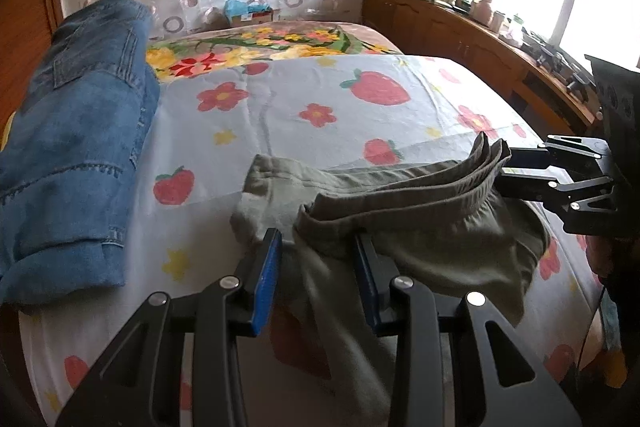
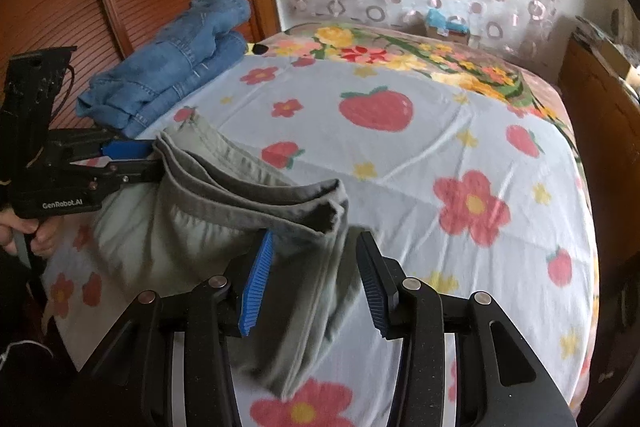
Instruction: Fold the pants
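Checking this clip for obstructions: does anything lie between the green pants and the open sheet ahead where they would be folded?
Nothing visible does. The pants hang between both grippers, left and right, at the bed's near edge. The sheet ahead is bare; the jeans lie off at the far left edge.

- Right gripper: jaws apart, grey-green pants between them; fabric lies against the left blue pad, clear of the right pad.
- Left gripper: at the left edge, held by a hand, at the waistband's far end.
- Jeans: folded, on the bed, beyond the left gripper.
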The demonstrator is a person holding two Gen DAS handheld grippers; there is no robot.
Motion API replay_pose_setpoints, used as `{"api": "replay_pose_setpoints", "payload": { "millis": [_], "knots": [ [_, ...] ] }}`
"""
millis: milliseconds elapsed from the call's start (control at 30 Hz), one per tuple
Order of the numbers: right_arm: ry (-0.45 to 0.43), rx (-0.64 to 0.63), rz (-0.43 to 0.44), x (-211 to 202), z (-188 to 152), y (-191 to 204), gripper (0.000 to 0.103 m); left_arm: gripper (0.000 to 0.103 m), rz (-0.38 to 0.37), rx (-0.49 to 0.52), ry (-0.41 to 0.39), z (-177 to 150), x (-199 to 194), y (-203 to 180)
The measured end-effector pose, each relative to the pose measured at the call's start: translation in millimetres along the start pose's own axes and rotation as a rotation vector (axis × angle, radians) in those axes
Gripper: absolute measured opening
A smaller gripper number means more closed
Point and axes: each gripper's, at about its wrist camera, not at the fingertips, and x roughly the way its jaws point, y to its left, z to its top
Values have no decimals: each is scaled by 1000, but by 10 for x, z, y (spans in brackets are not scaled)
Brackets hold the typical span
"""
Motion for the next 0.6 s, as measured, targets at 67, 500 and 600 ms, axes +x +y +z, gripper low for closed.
{"api": "replay_pose_setpoints", "payload": {
  "millis": [67, 500, 600],
  "knots": [
    [2, 2, 16, 58, 43, -26, 43, 34, 3, -7, 3, -11, 16, 29],
    [-34, 88, 23, 93, 129, -154, 4, 34, -8, -35, -32, -28, -70, 49],
    [-34, 90, 7, 56, 119, -142, 13, 34, -13, -32, -52, -41, -165, 16]
  ]
}}
